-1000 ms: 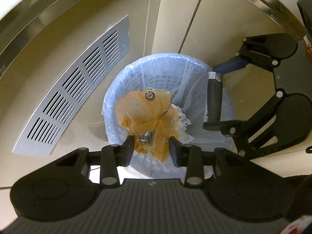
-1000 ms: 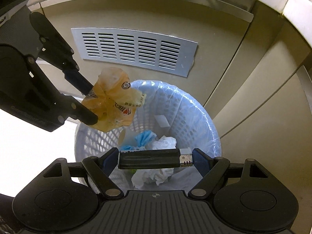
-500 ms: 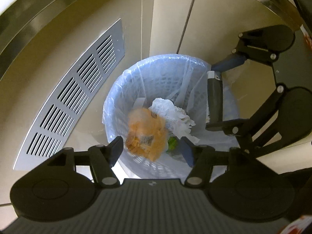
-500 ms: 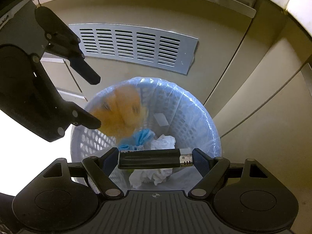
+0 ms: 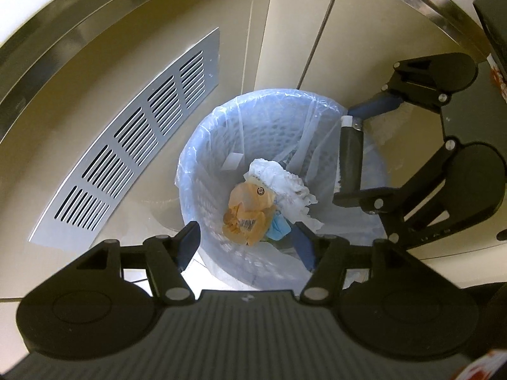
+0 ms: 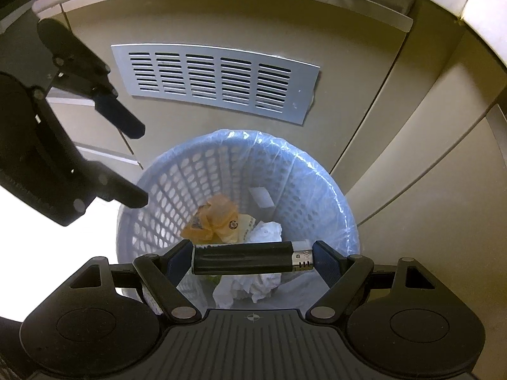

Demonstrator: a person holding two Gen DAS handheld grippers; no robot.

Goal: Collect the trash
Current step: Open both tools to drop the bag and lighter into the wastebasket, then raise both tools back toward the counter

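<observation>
Status: my left hand-held gripper [image 5: 245, 242] hangs over the waste basket [image 5: 202, 171] with its jaws apart and nothing between them; they have just been opening. The orange wrapper [image 5: 245, 213] lies inside the basket on the other rubbish, so I judge that item done. My right hand-held gripper [image 6: 253, 258] is clenched end to end on the black lighter [image 6: 244, 258], held crosswise above the basket's near rim. I judge this item outstanding: it needs releasing over the opening.

Count:
- Waste basket, lined with a clear bag: one.
- Orange wrapper: one.
- Lighter: one.
- White crumpled paper [image 6: 267, 232]: at least two wads; exact number unclear.
- Blue scrap [image 5: 279, 226]: one.
- Hand-held grippers: two.
</observation>
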